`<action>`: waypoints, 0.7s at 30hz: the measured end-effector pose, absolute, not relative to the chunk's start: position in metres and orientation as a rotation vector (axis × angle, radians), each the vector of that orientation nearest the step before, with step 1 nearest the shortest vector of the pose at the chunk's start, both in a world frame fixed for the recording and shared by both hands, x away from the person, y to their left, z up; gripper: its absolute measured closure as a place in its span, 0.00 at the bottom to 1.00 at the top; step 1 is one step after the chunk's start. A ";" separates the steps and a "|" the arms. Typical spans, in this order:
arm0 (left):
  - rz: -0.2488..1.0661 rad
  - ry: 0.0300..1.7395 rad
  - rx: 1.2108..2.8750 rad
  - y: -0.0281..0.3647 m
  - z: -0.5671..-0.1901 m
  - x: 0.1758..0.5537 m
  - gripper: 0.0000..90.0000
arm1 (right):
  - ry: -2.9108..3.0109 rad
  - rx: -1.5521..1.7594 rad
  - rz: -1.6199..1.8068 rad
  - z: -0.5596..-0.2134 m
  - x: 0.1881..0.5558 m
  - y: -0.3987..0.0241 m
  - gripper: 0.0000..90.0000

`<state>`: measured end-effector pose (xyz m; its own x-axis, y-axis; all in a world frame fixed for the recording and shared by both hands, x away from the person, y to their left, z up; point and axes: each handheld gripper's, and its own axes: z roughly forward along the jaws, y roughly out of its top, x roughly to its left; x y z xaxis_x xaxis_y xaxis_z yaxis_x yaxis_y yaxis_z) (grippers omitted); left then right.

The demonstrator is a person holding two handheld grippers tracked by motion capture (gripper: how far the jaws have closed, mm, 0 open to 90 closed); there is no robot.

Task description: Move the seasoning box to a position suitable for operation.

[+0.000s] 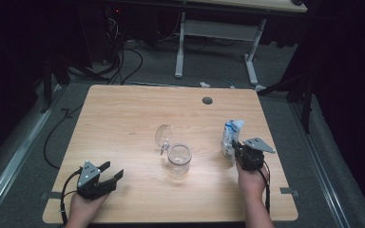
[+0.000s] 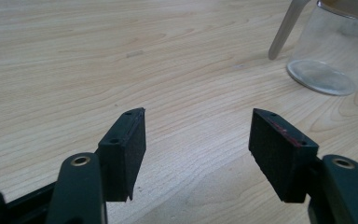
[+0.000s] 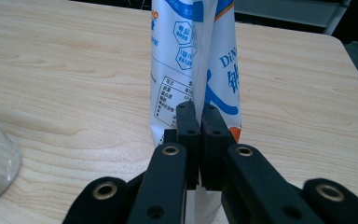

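Right hand-held gripper (image 3: 200, 135) pinching the edge of an upright white-and-blue pouch (image 3: 193, 60) right of the glass jar (image 1: 179, 159), left hand-held gripper (image 2: 198, 149) spread wide over bare counter (image 1: 123, 123), near-left of the jar

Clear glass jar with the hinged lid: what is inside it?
The clear glass jar looks empty; wooden table shows through its base. Its lid stands open. Any clear liquid cannot be ruled out.

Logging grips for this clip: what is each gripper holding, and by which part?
The right gripper pinches the white-and-blue pouch at its back seam fold, low down. The left gripper is open, holding nothing.
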<state>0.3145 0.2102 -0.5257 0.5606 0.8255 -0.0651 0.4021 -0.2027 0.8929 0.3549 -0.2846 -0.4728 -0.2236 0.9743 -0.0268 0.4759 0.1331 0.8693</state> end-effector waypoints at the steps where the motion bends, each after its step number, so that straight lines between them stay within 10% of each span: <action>1: 0.539 1.004 1.815 0.210 -0.526 0.314 0.41 | 1.786 1.393 1.014 -0.473 0.355 -0.285 0.99; 21: 0.525 0.932 1.810 0.205 -0.523 0.315 0.40 | 1.942 1.347 1.048 -0.444 0.333 -0.287 0.99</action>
